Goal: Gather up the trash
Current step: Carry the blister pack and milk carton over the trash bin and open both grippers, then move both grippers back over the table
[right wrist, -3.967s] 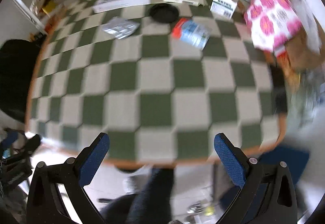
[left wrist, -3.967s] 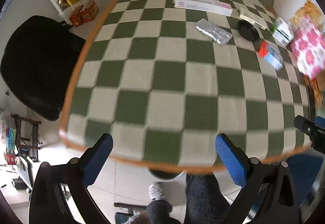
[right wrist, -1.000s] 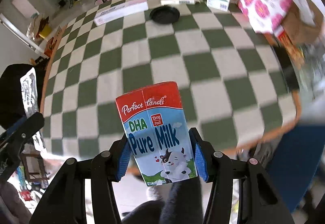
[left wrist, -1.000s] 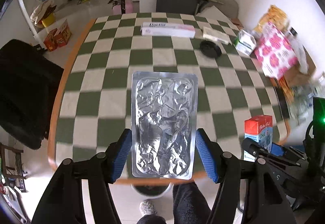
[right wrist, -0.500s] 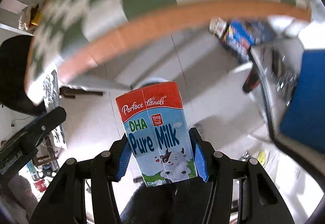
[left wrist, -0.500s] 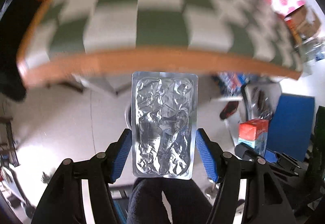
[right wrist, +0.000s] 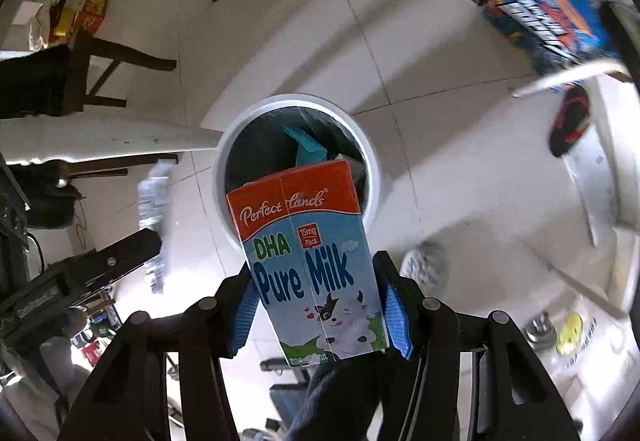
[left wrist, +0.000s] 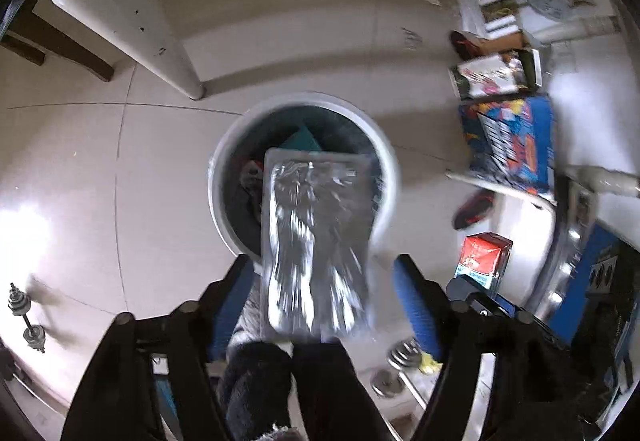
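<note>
The crinkled silver foil blister sheet (left wrist: 316, 245) at centre frame gleams like metal, its face creased and shiny. The red, white and blue printed milk carton (right wrist: 310, 261) is smooth coated paperboard with a slight sheen. Behind both, the round white plastic bin (left wrist: 224, 169) has a smooth rim, and the pale floor tiles (left wrist: 80, 169) are glossy, throwing glare at left.

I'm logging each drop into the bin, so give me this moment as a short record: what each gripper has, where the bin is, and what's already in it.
left gripper: open; its jaws have just been opening, foil tray loose between the pads, blurred
right gripper: shut on milk carton
bin: white-rimmed, round, on the floor tiles below both grippers
bin contents: teal carton and dark items, not identifiable
table leg: white, beside the bin
</note>
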Action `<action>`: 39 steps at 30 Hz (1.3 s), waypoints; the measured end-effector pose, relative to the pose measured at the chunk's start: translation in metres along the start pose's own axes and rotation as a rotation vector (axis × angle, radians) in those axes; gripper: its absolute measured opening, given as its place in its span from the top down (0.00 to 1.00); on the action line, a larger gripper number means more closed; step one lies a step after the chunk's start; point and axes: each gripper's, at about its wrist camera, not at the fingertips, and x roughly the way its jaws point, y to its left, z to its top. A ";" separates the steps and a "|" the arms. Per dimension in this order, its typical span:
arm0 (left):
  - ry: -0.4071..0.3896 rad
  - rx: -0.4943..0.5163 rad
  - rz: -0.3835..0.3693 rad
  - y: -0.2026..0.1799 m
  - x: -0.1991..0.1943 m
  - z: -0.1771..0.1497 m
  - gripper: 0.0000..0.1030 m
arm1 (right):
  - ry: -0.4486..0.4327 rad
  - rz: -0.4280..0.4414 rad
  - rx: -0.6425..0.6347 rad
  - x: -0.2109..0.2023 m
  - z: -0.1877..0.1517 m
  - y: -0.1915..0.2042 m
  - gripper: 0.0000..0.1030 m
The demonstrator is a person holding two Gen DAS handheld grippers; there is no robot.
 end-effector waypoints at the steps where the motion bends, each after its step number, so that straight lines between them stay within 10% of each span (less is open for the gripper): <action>1: -0.007 0.000 0.014 0.005 0.004 0.002 0.12 | 0.010 0.010 -0.013 0.015 0.005 -0.001 0.42; 4: -0.024 -0.011 0.081 0.020 0.015 0.001 0.00 | 0.037 0.043 -0.040 0.047 0.012 -0.002 0.10; 7: -0.059 -0.017 0.133 0.033 0.014 -0.005 0.00 | 0.049 0.008 -0.079 0.062 0.011 0.001 0.02; 18: -0.104 0.018 0.283 0.030 -0.019 -0.029 0.00 | 0.008 -0.212 -0.188 0.038 0.000 0.020 0.01; 39: -0.163 0.118 0.268 -0.030 -0.212 -0.126 0.00 | -0.116 -0.228 -0.240 -0.204 -0.087 0.071 0.01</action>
